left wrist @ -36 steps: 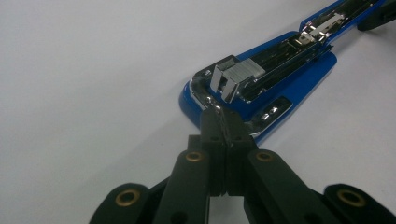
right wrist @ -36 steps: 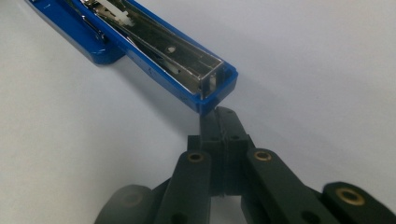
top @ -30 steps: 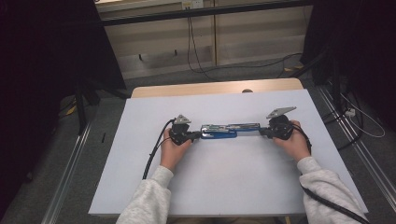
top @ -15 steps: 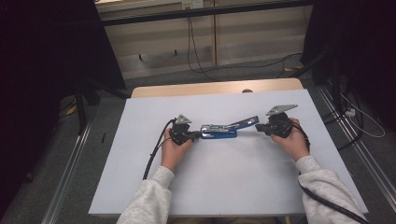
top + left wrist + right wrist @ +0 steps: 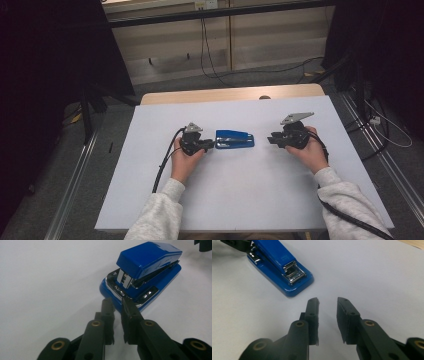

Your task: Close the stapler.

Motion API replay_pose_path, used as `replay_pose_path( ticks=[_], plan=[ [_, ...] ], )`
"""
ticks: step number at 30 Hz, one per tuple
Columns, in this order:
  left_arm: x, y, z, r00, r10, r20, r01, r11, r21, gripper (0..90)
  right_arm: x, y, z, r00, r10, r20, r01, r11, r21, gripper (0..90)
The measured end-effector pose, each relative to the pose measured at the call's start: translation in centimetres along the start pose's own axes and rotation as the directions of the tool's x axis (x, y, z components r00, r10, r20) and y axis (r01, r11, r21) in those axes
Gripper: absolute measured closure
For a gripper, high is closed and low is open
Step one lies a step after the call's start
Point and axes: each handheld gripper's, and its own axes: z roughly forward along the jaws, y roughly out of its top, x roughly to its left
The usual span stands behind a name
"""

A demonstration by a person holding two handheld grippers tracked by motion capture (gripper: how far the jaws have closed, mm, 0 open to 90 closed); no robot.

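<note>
Withdrawn right gripper (image 5: 272, 139), one stapler (image 5: 235, 139)

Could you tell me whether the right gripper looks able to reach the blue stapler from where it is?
Probably yes: the right gripper, its jaws just opened and empty, faces the stapler across bare white table.

left gripper (image 5: 212, 144), right gripper (image 5: 270, 139), jaws just parted, empty
</note>
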Motion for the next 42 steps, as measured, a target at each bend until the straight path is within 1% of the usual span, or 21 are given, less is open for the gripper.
replay_pose_path(
  ticks=[1, 3, 4, 5, 6, 7, 9, 10, 12, 15, 17, 21, 23, 28, 32, 34, 35, 37, 38, 39, 42],
  plan=[
    [0.1, -0.1, -0.1, 1.0000, -0.003, -0.001, 0.003, 1.0000, 0.004, 69.9, 0.1, 0.0, -0.1, 1.0000, 0.004, 0.000, -0.004, 1.000, -0.003, 64.5],
    [0.1, -0.2, -0.4, 0.9997, -0.019, -0.019, 0.019, 0.9997, -0.015, 61.1, 0.3, 0.0, -0.2, 0.9998, 0.012, -0.017, -0.012, 1.000, -0.004, 62.2],
    [0.2, -0.3, -0.6, 0.9991, -0.038, -0.020, 0.038, 0.9989, -0.028, 51.2, 0.4, 0.0, -0.3, 0.9995, 0.022, -0.023, -0.022, 1.000, -0.008, 58.1],
    [0.3, -0.3, -0.9, 0.9991, -0.042, -0.011, 0.042, 0.9987, -0.030, 44.6, 0.4, 0.0, -0.4, 0.9991, 0.031, -0.029, -0.031, 0.999, -0.008, 56.7],
    [0.3, -0.3, -1.1, 0.9991, -0.041, -0.001, 0.041, 0.9986, -0.033, 43.6, 0.4, -0.1, -0.5, 0.9988, 0.038, -0.032, -0.038, 0.999, -0.007, 55.3],
    [0.3, -0.3, -1.5, 0.9998, -0.021, -0.003, 0.020, 0.9993, -0.032, 40.8, 0.5, -0.2, -0.5, 0.9983, 0.046, -0.036, -0.046, 0.999, -0.004, 52.7],
    [0.2, -0.1, -2.1, 0.9998, -0.020, -0.004, 0.020, 0.9987, -0.046, 30.0, 0.6, -0.4, -0.7, 0.9983, 0.044, -0.038, -0.044, 0.999, 0.000, 48.4],
    [0.2, 0.0, -2.4, 0.9999, -0.016, 0.003, 0.016, 0.9984, -0.055, 26.8, 0.7, -0.4, -0.8, 0.9984, 0.044, -0.035, -0.044, 0.999, -0.001, 45.7],
    [-0.1, 0.1, -3.0, 0.9996, -0.017, 0.021, 0.019, 0.9967, -0.079, 22.6, 0.7, -0.6, -1.2, 0.9979, 0.054, -0.035, -0.054, 0.999, -0.005, 41.6],
    [-0.5, 0.3, -3.6, 0.9997, 0.001, 0.025, 0.001, 0.9950, -0.099, 16.6, 1.0, -0.7, -1.8, 0.9982, 0.055, -0.026, -0.055, 0.998, -0.014, 35.2],
    [-0.7, 0.3, -4.1, 0.9994, 0.021, 0.029, -0.018, 0.9946, -0.102, 16.0, 1.2, -0.8, -2.2, 0.9982, 0.055, -0.021, -0.056, 0.998, -0.022, 32.4],
    [-1.2, 0.2, -4.7, 0.9989, 0.033, 0.032, -0.029, 0.9932, -0.113, 13.3, 1.7, -1.1, -2.9, 0.9972, 0.070, -0.024, -0.071, 0.997, -0.042, 28.6],
    [-1.2, 0.0, -4.9, 0.9985, 0.048, 0.027, -0.045, 0.9938, -0.102, 12.6, 2.2, -1.4, -3.0, 0.9973, 0.071, -0.019, -0.072, 0.997, -0.040, 27.0],
    [-1.2, -0.5, -5.8, 0.9988, 0.035, 0.032, -0.032, 0.9930, -0.113, 10.4, 3.0, -1.6, -3.4, 0.9986, 0.050, -0.018, -0.051, 0.998, -0.032, 24.1],
    [-1.3, -0.9, -6.7, 0.9980, 0.054, 0.034, -0.050, 0.9919, -0.116, 9.2, 3.4, -1.9, -3.8, 0.9984, 0.051, -0.023, -0.052, 0.998, -0.034, 22.1],
    [-1.4, -1.3, -7.1, 0.9978, 0.062, 0.024, -0.059, 0.9910, -0.120, 9.1, 3.6, -2.1, -4.0, 0.9984, 0.050, -0.025, -0.051, 0.998, -0.030, 20.9],
    [-1.4, -1.5, -7.2, 0.9979, 0.058, 0.029, -0.055, 0.9911, -0.122, 9.1, 3.7, -2.2, -4.1, 0.9983, 0.051, -0.027, -0.052, 0.998, -0.031, 20.5],
    [-1.5, -1.8, -7.7, 0.9969, 0.073, 0.030, -0.069, 0.9909, -0.116, 9.0, 3.9, -2.4, -4.3, 0.9979, 0.059, -0.026, -0.060, 0.998, -0.033, 19.9],
    [-1.7, -2.0, -7.9, 0.9975, 0.066, 0.027, -0.062, 0.9907, -0.121, 9.0, 4.0, -2.4, -4.5, 0.9975, 0.064, -0.028, -0.065, 0.997, -0.035, 19.5],
    [-1.7, -2.2, -8.1, 0.9971, 0.073, 0.023, -0.070, 0.9901, -0.122, 8.8, 4.1, -2.5, -4.6, 0.9973, 0.066, -0.031, -0.067, 0.997, -0.041, 19.5],
    [-1.8, -2.7, -8.8, 0.9973, 0.068, 0.028, -0.064, 0.9892, -0.132, 8.8, 4.8, -2.7, -5.0, 0.9982, 0.050, -0.035, -0.051, 0.998, -0.038, 19.2]
  ],
)
